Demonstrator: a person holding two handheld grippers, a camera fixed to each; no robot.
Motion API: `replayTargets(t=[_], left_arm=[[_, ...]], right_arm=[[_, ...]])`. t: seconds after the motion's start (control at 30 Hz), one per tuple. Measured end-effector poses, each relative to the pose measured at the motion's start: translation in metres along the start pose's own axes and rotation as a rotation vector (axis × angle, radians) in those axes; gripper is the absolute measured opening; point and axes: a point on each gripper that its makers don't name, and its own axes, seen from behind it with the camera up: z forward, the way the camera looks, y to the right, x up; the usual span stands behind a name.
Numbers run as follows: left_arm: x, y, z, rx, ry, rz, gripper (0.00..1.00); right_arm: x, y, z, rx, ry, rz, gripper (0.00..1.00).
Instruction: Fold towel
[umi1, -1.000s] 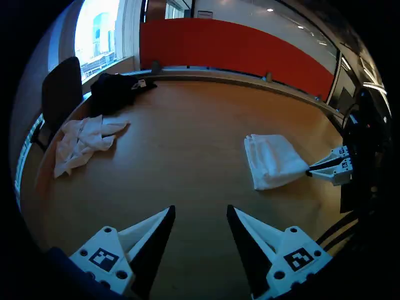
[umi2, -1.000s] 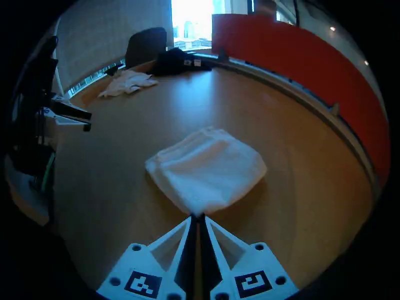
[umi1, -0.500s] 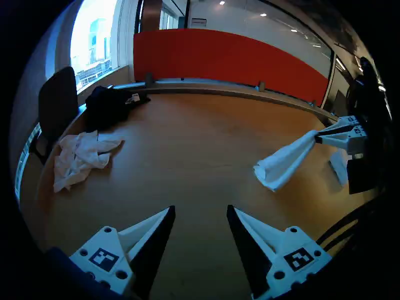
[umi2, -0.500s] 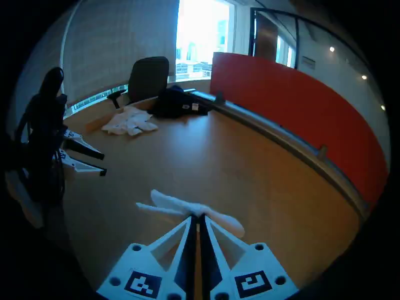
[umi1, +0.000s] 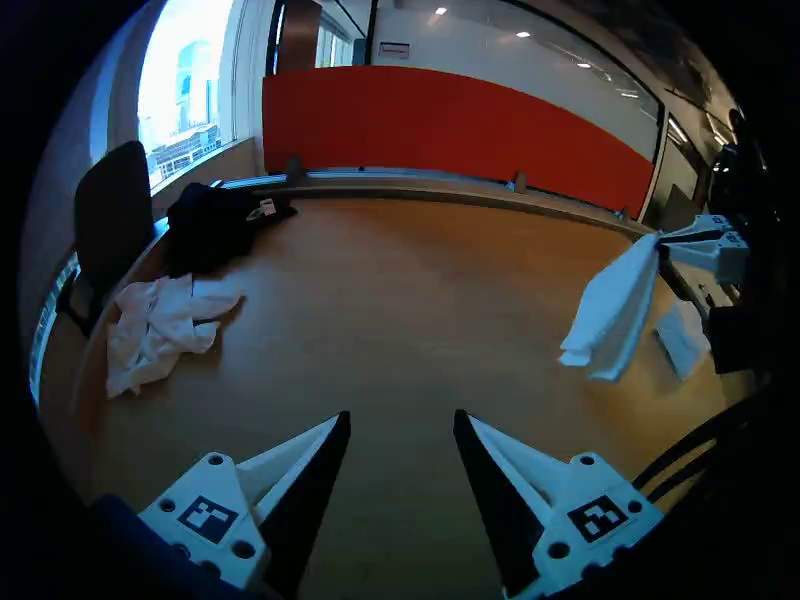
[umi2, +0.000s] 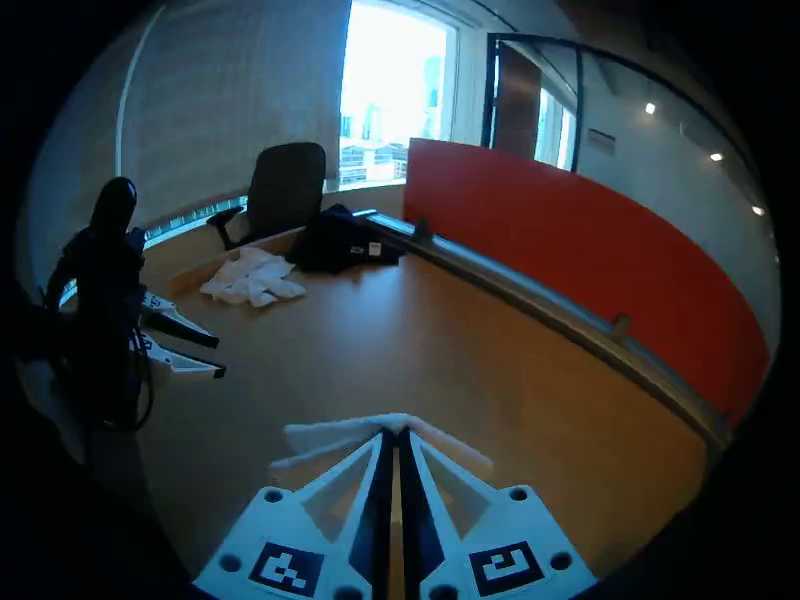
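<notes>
White towel (umi1: 612, 310) hangs clear of the bench (umi1: 400, 290) at its right side, gripped by its top edge in the clenched right gripper (umi2: 397, 434), apparently to let it drape straight for folding. The left gripper (umi1: 400, 418) hovers released, empty.

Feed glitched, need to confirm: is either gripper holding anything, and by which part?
The right gripper is shut on the white towel, pinching its upper end; the rest hangs down. The left gripper is open and holds nothing.

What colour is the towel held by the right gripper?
Plain white. The towel shows best in the left gripper view, hanging from the right gripper.
</notes>
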Motion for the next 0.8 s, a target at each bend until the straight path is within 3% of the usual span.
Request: replayTargets(t=[0.37, 0.8], left_arm=[[0.002, 0.002, 0.002, 0.001, -0.007, 0.004, 0.76], [0.004, 0.008, 0.006, 0.013, -0.020, 0.009, 0.75]], right_arm=[[-0.003, 0.047, -0.030, -0.053, 0.009, 0.018, 0.09], [-0.024, 0.130, -0.085, -0.150, -0.007, 0.040, 0.09]])
